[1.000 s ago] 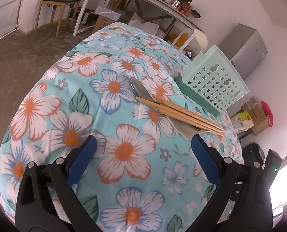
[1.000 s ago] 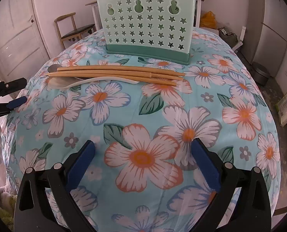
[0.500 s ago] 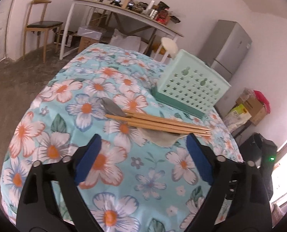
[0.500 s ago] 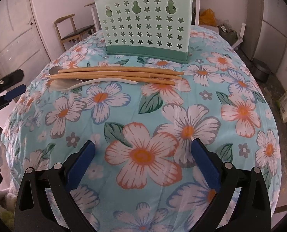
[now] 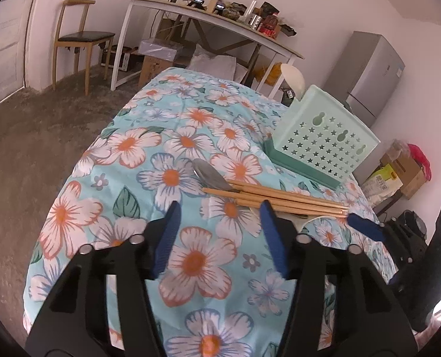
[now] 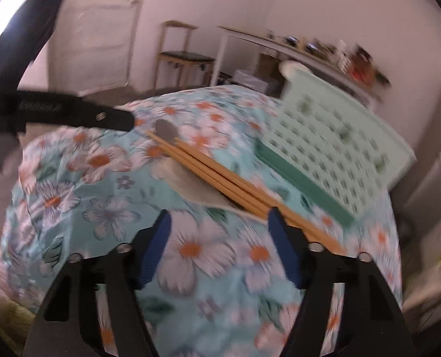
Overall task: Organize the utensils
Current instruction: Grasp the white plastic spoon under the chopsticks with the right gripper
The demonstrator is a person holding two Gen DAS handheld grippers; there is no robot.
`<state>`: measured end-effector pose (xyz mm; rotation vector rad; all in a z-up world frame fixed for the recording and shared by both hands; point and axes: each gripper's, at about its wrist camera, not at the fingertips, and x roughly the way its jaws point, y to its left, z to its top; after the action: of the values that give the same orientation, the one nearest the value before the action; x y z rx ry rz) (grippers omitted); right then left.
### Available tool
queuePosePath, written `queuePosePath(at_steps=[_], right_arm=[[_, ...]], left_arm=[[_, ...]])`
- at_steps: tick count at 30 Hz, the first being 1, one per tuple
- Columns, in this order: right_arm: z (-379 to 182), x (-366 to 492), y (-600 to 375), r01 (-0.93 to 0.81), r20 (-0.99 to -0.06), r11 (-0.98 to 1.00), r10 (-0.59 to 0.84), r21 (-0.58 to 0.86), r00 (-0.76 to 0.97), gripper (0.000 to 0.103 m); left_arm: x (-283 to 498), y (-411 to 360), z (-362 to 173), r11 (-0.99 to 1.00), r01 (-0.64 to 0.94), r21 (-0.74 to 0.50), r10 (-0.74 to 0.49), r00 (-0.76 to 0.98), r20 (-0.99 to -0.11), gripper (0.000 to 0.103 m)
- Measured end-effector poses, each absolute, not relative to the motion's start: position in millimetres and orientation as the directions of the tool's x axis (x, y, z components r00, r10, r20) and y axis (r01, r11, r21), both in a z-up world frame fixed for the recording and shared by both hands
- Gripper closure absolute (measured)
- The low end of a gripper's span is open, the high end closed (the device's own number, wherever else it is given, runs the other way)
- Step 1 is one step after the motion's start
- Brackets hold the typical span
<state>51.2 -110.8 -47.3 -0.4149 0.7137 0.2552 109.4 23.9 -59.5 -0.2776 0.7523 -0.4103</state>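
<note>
While both sets of jaws have just been narrowing, neither has anything between its pads: the left gripper (image 5: pixel 219 232) hangs released over the bare flowered cloth, and the right gripper (image 6: pixel 219 244) is released too, its right blue pad (image 6: pixel 283 247) just beside the near ends of the long tan wooden chopsticks (image 6: pixel 220 175) without clamping them. Those chopsticks lie bundled on the turquoise tablecloth printed with white and orange flowers (image 5: pixel 125 145), across a dull grey metal spoon (image 5: pixel 208 174) whose bowl points to the far left, with a pale flat utensil (image 6: pixel 190 186) beneath them. Just beyond them, near the table's far right edge, stands the mint-green plastic utensil caddy with star-shaped holes (image 5: pixel 324 136), upright on its darker green base, and a white spoon-shaped handle (image 5: pixel 293 78) pokes up from its far end. There is open cloth on the near side and off to the left of the pile, right up to where the fabric drops over the table edge; on the right the caddy closes things in. In the left wrist view the other tool's blue tip (image 5: pixel 364 226) reaches in from the right, close to the chopstick ends. Around the table: brown carpet (image 5: pixel 27 148), a wooden chair with a dark seat (image 5: pixel 80 35), a long white-legged workbench loaded with clutter (image 5: pixel 208 15), a grey fridge (image 5: pixel 372 68), cardboard boxes (image 5: pixel 404 169). The right wrist view is smeared by blur.
</note>
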Motion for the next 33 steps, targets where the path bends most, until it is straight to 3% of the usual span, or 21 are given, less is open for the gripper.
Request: queuePosePath(at_steps=[5, 13, 26, 33], right_arm=[[-64, 67, -82, -0.434, -0.709, 0.814, 0.04, -0.386, 0.704, 0.064], [-76, 83, -64, -0.453, -0.73, 0.787, 0.004, -0.419, 0.683, 0.082], [-52, 51, -66, -0.469, -0.703, 0.789, 0.067, -0.397, 0.708, 0.09], [-14, 33, -98, -0.437, -0.677, 0.868, 0.175, -0.237, 0.715, 0.096]], left_arm=[[117, 28, -64, 0.878, 0.251, -0.408, -0.466, 0.644, -0.607, 0.065], [124, 29, -70, 0.858, 0.259, -0.443, -0.499, 0.625, -0.6, 0.073], [120, 43, -58, 0.842, 0.232, -0.488, -0.509, 0.642, -0.573, 0.074], [119, 48, -50, 0.838, 0.217, -0.501, -0.505, 0.655, -0.562, 0.074]])
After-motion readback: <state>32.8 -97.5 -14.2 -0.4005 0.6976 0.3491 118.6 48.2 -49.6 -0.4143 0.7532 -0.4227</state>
